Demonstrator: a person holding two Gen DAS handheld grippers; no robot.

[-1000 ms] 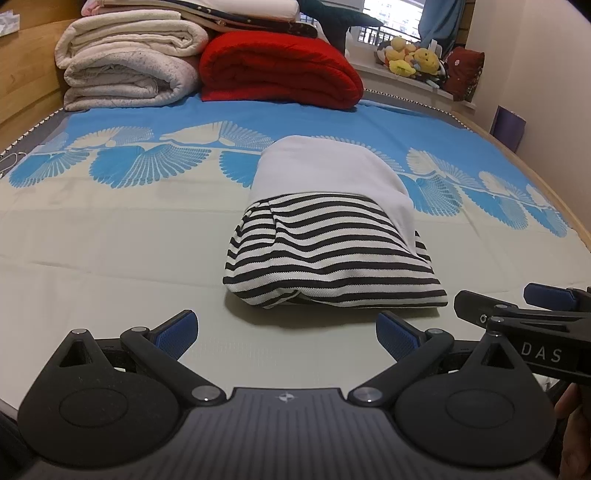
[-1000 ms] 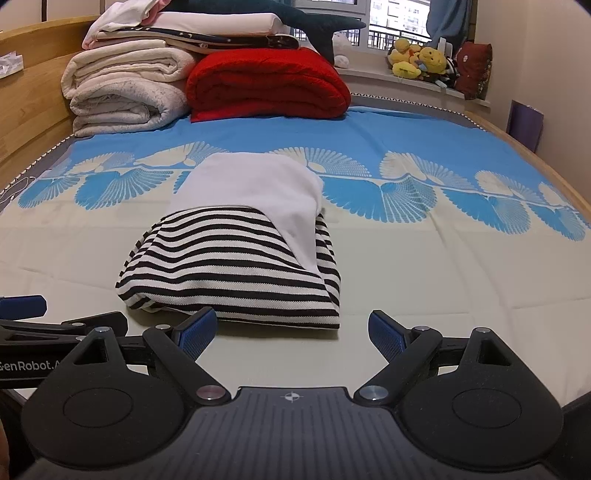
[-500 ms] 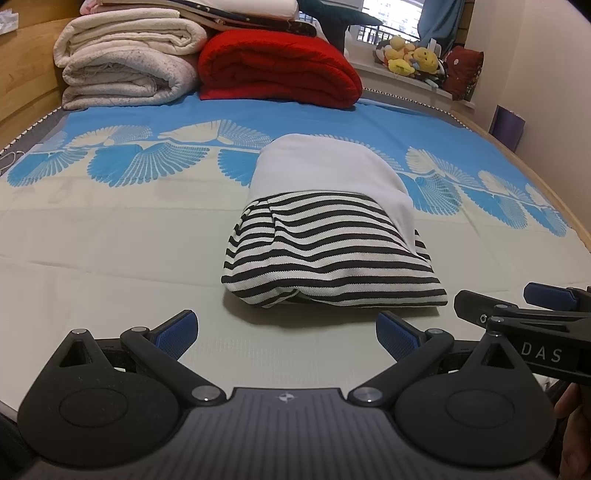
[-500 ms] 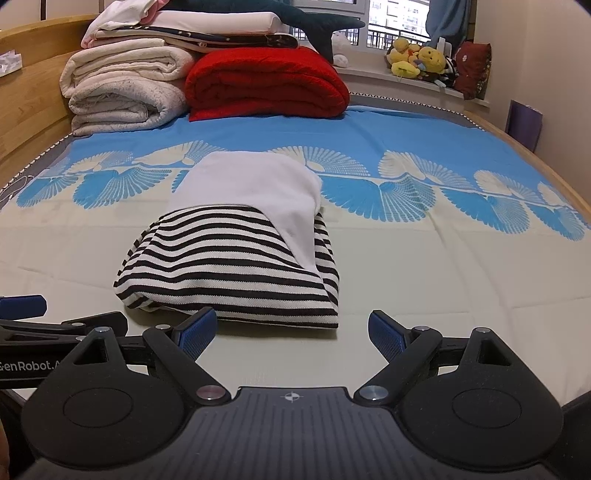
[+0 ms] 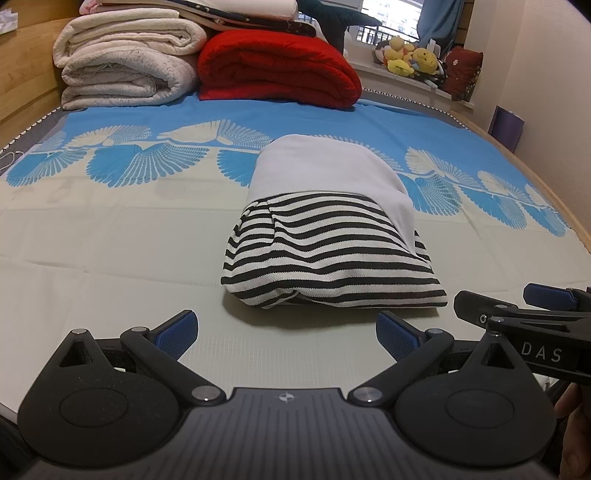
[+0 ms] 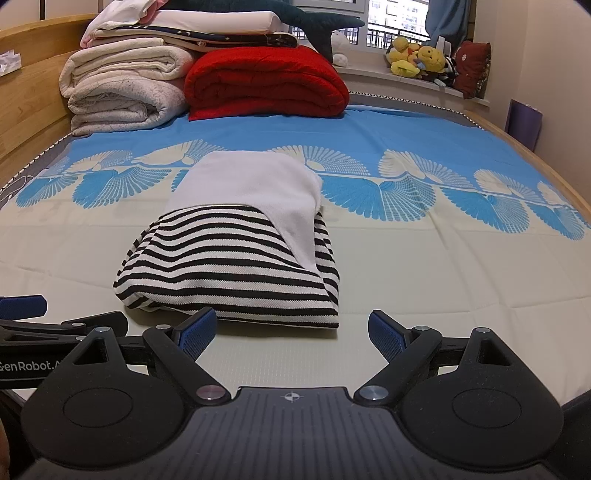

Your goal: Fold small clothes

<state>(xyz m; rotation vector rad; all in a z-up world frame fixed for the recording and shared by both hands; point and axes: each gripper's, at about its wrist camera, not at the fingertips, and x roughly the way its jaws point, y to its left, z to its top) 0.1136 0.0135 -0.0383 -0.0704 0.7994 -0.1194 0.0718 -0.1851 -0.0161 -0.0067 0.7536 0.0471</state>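
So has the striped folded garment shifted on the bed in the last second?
No. In the left wrist view the striped garment sits at the same spot against the blue fan pattern on the bed sheet.

A bed (image 5: 110, 258) carries a sheet (image 6: 424, 125) that is blue with pale fan shapes at the far end and cream nearer. At its head lie folded white blankets (image 5: 125, 70) and, touching them on the right, a red quilt (image 5: 277, 70), with flat bedding and a dark plush shark (image 6: 317, 26) on top. Soft toys (image 6: 417, 59) sit on the windowsill.
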